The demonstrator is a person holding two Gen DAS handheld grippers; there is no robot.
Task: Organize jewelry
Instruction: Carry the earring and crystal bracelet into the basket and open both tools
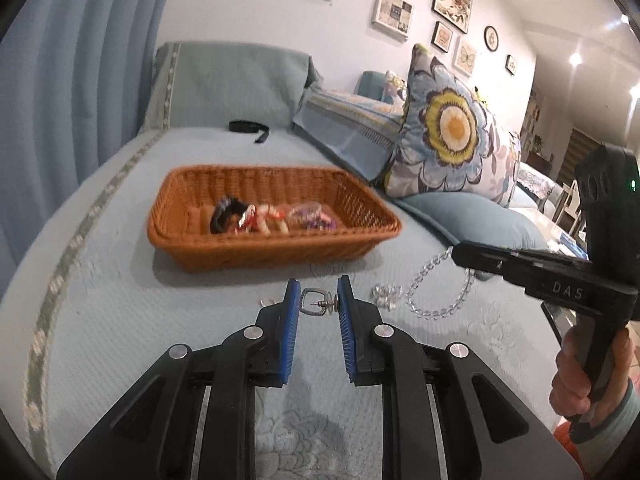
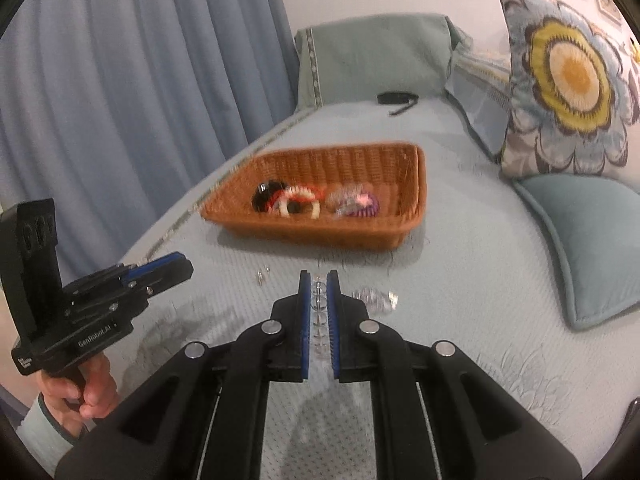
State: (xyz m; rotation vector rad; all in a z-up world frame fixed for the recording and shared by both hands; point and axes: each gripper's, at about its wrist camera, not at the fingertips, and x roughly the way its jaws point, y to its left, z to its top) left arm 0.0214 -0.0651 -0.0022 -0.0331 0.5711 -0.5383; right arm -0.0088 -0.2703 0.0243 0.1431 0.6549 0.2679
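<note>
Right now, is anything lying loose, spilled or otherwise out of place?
Yes. A clear bead cluster and tiny silver bits lie loose on the bedspread, outside the wicker basket. A black strap lies far back, apart from everything.

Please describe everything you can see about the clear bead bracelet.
The clear bead bracelet is a loop of small, round, transparent beads, glass-like in look. The right claw is shut on one stretch of it; in the right wrist view, beads sit in a row between the blue pads. The left wrist view shows the loop hanging from that claw, its lower end reaching the light blue sofa cover. Whether it rests there is unclear.
</note>
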